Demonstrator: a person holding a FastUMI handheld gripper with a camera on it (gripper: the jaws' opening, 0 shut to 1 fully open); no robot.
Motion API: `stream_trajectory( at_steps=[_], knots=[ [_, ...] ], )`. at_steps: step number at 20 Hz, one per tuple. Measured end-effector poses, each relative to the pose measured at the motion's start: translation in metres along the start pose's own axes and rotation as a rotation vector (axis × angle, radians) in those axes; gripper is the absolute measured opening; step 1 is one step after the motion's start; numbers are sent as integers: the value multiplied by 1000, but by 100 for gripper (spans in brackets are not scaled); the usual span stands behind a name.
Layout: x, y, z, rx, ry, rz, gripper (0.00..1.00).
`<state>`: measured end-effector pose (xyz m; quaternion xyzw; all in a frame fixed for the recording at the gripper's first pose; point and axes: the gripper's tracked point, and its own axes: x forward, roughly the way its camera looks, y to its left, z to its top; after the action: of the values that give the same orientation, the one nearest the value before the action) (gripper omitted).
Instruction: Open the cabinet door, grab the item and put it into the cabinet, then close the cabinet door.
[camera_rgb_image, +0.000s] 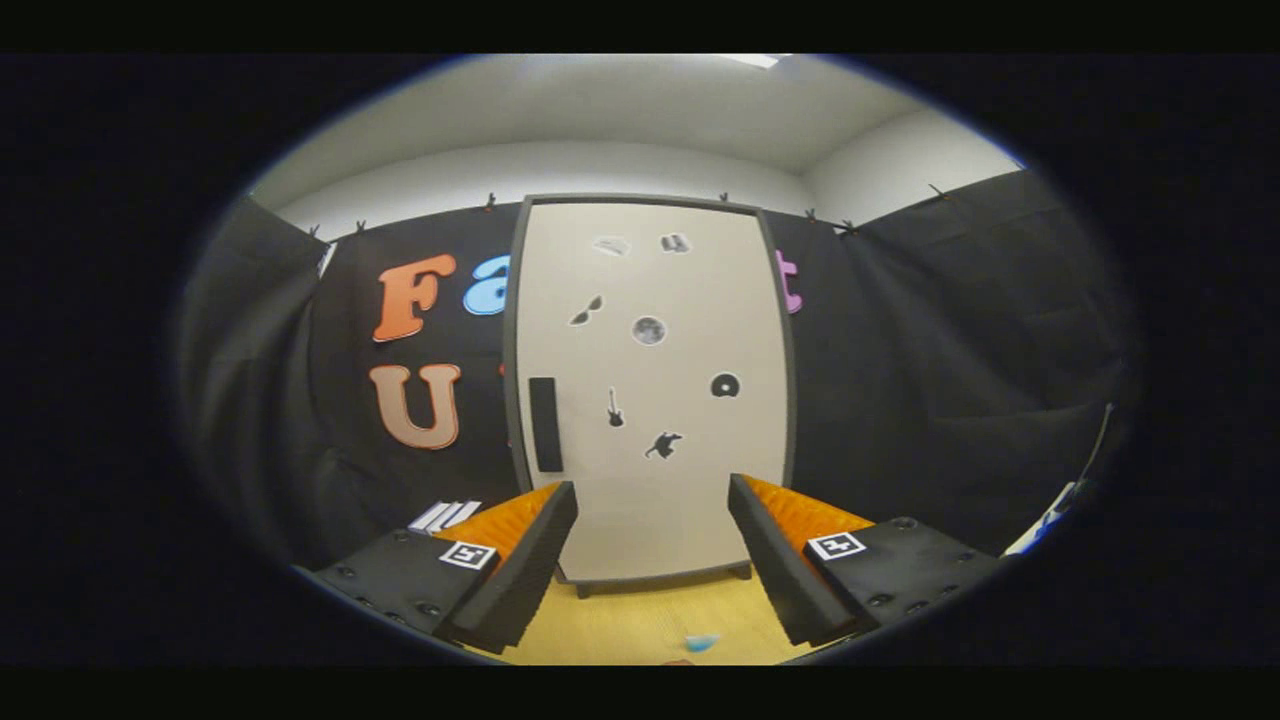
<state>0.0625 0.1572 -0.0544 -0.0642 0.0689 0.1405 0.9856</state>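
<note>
A tall white cabinet (650, 390) with a dark frame stands on the wooden tabletop, straight ahead beyond my fingers. Its door is closed and carries several small stickers. A black vertical handle (545, 424) sits on the door's left side, a little above my left fingertip. My gripper (652, 500) is open, with nothing between its fingers, and it is held apart from the door. A small light-blue item (702, 642) lies on the table below and between the fingers, close to me. A reddish bit shows just beneath it, too small to tell.
The wooden table (640, 610) runs from under the fingers up to the cabinet's feet. Black cloth walls close in the booth on both sides. A white striped object (443, 516) lies left of the cabinet, behind my left finger. Something white and blue (1050, 520) stands at the far right.
</note>
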Motion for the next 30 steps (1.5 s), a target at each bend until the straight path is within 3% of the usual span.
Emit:
stream_trajectory(
  at_steps=[6, 10, 13, 16, 18, 19, 24, 30],
  knots=[
    [103, 71, 2, -45, 60, 93, 96],
    [160, 78, 1, -81, 78, 64, 97],
    [186, 72, -8, -68, 116, 45, 89],
    [195, 81, -12, -49, 126, 73, 77],
    [197, 81, -20, -53, 148, 58, 62],
    [197, 80, -23, -42, 153, 51, 48],
    [193, 77, -22, 5, 158, 50, 34],
    [147, 71, -14, 44, 142, 171, 20]
  ],
)
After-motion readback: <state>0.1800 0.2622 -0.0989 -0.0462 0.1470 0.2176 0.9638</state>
